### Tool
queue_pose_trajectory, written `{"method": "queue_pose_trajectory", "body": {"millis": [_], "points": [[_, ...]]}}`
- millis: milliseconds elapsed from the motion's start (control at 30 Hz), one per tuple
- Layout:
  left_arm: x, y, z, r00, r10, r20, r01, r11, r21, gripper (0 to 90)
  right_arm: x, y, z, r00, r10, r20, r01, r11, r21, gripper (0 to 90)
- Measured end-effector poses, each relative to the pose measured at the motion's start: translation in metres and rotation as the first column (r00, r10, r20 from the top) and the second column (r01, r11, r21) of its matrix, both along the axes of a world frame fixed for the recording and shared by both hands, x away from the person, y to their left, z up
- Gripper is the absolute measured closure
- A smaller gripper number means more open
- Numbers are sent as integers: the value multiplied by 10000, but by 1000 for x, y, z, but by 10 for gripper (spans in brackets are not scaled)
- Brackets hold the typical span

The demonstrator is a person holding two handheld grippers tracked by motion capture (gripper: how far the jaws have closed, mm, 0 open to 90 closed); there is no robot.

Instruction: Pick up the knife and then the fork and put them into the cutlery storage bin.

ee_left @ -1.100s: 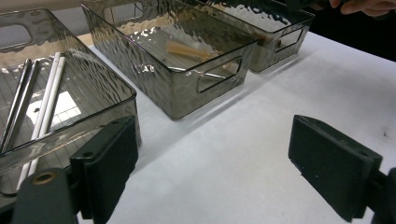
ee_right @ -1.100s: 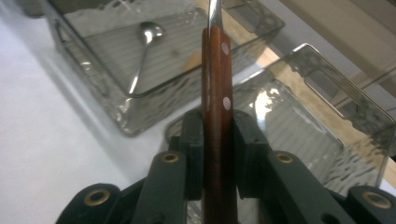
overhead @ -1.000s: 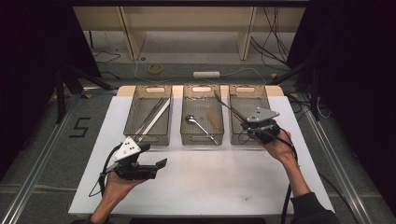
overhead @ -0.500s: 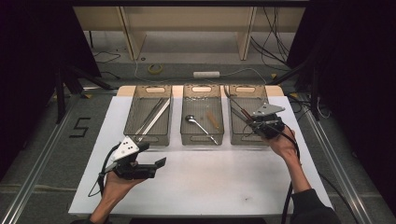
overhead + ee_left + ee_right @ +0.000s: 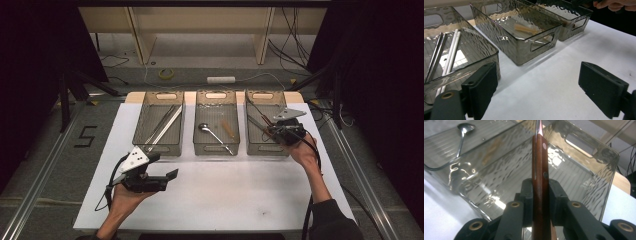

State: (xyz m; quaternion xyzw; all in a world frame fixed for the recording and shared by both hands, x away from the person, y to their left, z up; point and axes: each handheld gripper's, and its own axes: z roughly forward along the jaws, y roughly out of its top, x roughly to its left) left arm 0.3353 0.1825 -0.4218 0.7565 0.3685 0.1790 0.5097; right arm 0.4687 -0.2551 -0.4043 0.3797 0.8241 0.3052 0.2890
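Note:
A knife with a reddish-brown wooden handle (image 5: 539, 170) is clamped between the jaws of my right gripper (image 5: 541, 187), blade pointing away. In the high view that right gripper (image 5: 274, 131) hovers over the right smoky clear bin (image 5: 265, 150), and the knife's blade (image 5: 256, 111) slants up and left above it. My left gripper (image 5: 169, 179) rests low over the white table at the front left, jaws wide open and nothing between them (image 5: 541, 85).
Three bins stand in a row at the back of the white table (image 5: 240, 195). The left bin (image 5: 161, 148) holds long metal and white sticks (image 5: 451, 55). In the middle bin (image 5: 216, 148) lie a spoon (image 5: 212, 132) and a brownish piece (image 5: 228, 127).
My right gripper has shifted a little to the right over the right bin, carrying the knife with it. The left gripper has stayed put.

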Motion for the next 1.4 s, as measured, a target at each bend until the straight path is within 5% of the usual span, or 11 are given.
{"method": "queue_pose_trajectory", "body": {"millis": [700, 1000, 1400], "points": [[0, -1, -1, 10000, -62, -64, 63, 10000, 42, 153, 15, -4, -14, 9913, -955, -909, 931, 9952, -312, 767], [-2, -1, 1, 9998, -1, 180, 1, 10000, -10, 155, 19, -4, -18, 9890, -1168, -903, 1112, 9917, -646, 766], [0, -1, -1, 9999, -70, -78, 70, 9999, 85, 154, 22, -1, -21, 9838, -1568, -868, 1481, 9839, -996, 752]]}}
